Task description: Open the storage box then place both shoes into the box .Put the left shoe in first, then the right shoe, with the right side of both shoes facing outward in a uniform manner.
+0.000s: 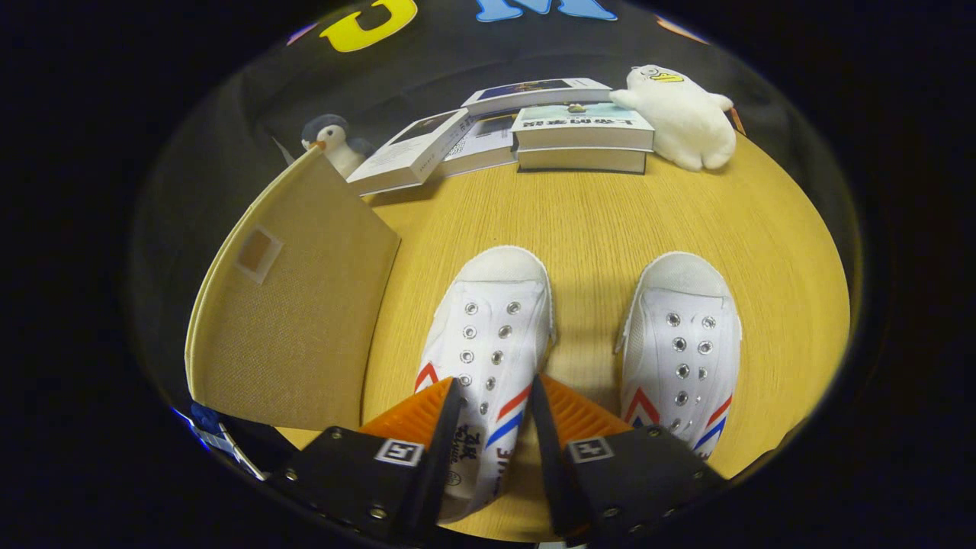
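Your tool (496, 396) stands open astride the left shoe's (488, 335) heel collar on the surface (595, 221), beside the storage box (297, 305). Light, soft canvas likely: pinch the collar's firmer rim.

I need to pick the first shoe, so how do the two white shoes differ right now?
The left shoe lies between the gripper fingers, its heel end under them; the right shoe lies clear, off to the side. The left shoe sits nearer the open box lid; the right shoe is farther from it. Both are white with red and blue stripes, toes pointing toward the books.
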{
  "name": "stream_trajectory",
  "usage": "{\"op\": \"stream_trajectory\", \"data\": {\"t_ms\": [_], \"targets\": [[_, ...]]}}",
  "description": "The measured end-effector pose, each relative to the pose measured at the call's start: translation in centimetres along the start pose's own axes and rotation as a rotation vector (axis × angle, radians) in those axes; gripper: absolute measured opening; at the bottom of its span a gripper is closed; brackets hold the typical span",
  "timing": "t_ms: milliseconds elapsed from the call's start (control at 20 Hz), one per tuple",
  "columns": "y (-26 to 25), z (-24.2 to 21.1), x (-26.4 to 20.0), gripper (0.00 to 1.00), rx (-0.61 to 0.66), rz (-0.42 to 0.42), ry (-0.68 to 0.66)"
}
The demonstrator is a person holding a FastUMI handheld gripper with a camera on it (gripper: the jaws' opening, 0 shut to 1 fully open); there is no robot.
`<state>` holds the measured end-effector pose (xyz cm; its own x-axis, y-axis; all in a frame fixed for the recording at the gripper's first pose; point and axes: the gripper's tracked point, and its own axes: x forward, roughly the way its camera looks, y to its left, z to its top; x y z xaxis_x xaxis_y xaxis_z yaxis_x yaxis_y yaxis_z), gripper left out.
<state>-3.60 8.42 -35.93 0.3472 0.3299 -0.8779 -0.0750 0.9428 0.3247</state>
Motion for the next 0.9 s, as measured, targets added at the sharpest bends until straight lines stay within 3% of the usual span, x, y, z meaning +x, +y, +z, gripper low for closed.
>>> {"op": "stream_trajectory", "data": {"t_ms": [100,150,200,300,400,900], "targets": [[-0.7,0.1,-0.2,0.32,0.042,-0.015,0.003],[-1.8,-0.1,0.4,0.32,0.089,-0.021,0.012],[-1.6,0.2,1.0,0.1,0.138,-0.024,0.0],[-1.3,0.0,-0.1,0.1,0.169,-0.018,0.0],[-1.4,0.2,-0.2,0.01,0.215,-0.035,-0.012],[2.8,5.4,-5.3,0.01,0.298,0.097,-0.069]]}}
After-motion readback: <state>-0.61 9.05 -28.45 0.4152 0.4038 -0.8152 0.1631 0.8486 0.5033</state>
